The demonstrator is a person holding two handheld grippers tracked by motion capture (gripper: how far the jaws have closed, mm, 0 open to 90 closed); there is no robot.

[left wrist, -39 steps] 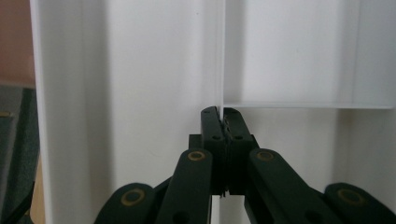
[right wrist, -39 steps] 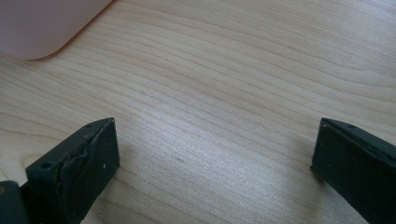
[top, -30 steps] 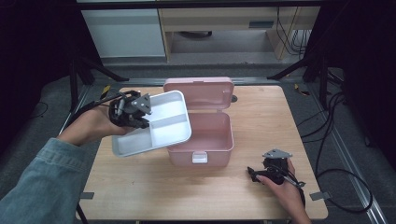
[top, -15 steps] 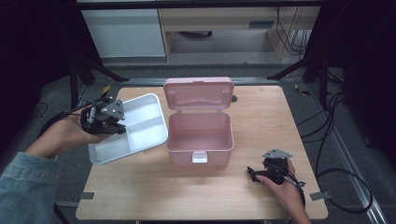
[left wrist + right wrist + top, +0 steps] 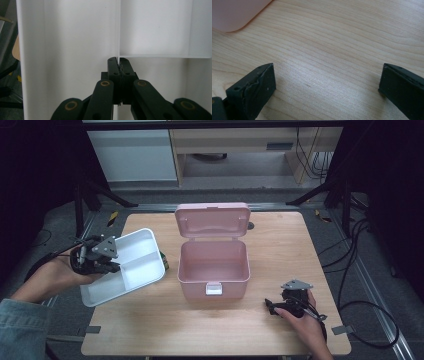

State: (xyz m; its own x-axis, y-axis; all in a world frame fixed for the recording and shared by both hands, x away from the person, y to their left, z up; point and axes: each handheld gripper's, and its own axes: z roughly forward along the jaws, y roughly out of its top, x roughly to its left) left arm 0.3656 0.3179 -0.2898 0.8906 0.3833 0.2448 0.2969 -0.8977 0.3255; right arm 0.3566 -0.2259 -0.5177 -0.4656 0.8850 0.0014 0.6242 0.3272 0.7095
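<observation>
Left gripper [image 5: 119, 65] pinches the white tray's [image 5: 135, 251] divider wall – beside the open pink box [image 5: 214, 265]; right gripper [image 5: 327, 82] rests spread on the table [image 5: 280, 240].

white tray [image 5: 75, 37] cropped by frame edges — pink box [image 5: 234, 12] too

Light wood-grain bench [image 5: 260, 330], rectangular, rounded corners, grey floor around it. Pink box [image 5: 214, 270] sits mid-bench, between the two tongs, lid standing open at the far side, white latch facing the near edge; inside looks bare. White divided tray [image 5: 135, 265] at the bench's left edge, right at the left tongs [image 5: 107, 265], overhanging the edge; can't tell how much of it rests on the wood. Small dark item just beyond the tray's right corner, too small to tell. Right tongs [image 5: 272, 306] lie low on the bench near the front right corner, well apart from the box, bare wood between the jaws.
</observation>
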